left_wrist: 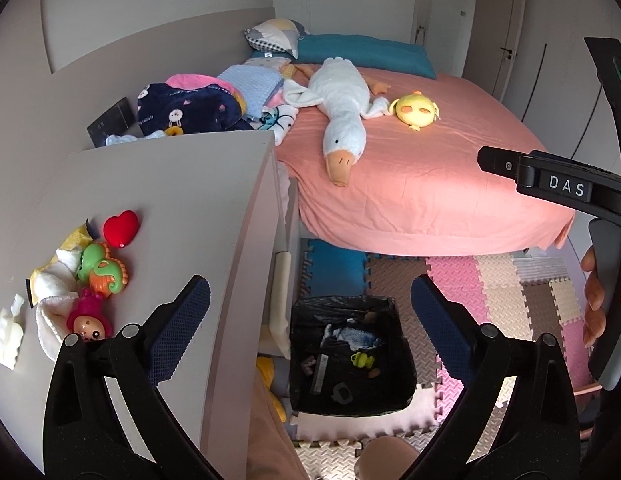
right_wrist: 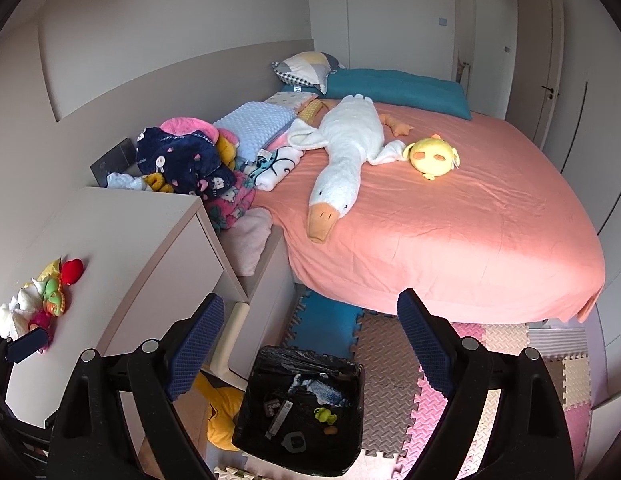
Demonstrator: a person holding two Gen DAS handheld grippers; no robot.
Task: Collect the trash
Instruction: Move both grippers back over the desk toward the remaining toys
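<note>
- Blue-padded jaws of the left gripper (left_wrist: 310, 320) are seen spread wide with nothing between them, aimed downward over the edge of a pale cabinet top (left_wrist: 170, 200).
- Directly below and ahead of that gap, a black-lined trash bin (left_wrist: 350, 356) is seen on the foam floor mat (left_wrist: 450, 280), already holding scraps, a small green toy and a flat stick-like item.
- Left of the left gripper, on the cabinet top, a cluster is found: a red heart (left_wrist: 121, 229), a green-and-orange toy (left_wrist: 104, 270), a pink doll head (left_wrist: 90, 322), white cloth and a yellow wrapper (left_wrist: 72, 242). Which of these counts as trash cannot be told.
- That cluster is judged nearer to the left gripper; a leftward swing would be called for.
- Equally released and empty, the right gripper (right_wrist: 310, 344) is held above the bin, well apart from the cluster.
- Beyond, a pink bed (left_wrist: 430, 184) with a plush goose (left_wrist: 342, 112) is shown.
</note>
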